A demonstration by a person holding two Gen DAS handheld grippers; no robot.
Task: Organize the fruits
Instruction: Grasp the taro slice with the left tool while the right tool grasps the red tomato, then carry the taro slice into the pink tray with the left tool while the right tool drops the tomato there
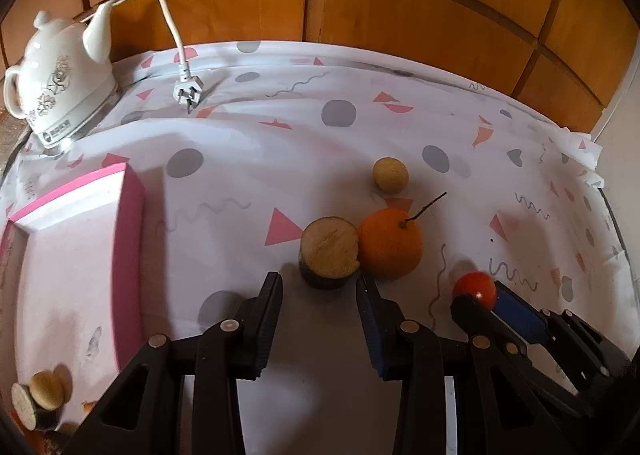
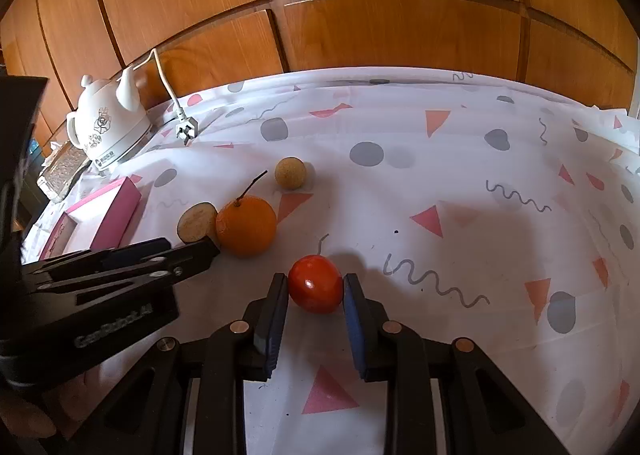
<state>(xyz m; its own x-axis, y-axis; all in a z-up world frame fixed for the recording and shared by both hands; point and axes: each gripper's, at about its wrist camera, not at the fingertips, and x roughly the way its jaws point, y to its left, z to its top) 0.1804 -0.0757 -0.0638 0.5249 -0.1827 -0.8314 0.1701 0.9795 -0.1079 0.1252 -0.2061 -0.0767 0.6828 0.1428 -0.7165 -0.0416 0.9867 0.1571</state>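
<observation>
Right tongs [image 2: 315, 287] pinch a glossy red tomato [image 2: 316, 284] resting on the patterned white desk cloth [image 2: 440, 159], while the left tongs [image 1: 320, 287] stand spread just short of a cut brown fruit half [image 1: 330, 253] touching a stemmed orange [image 1: 391, 244].

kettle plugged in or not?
Unplugged. The kettle's white plug lies loose on the patterned tablecloth beside it, prongs bare, with no socket around it.
</observation>
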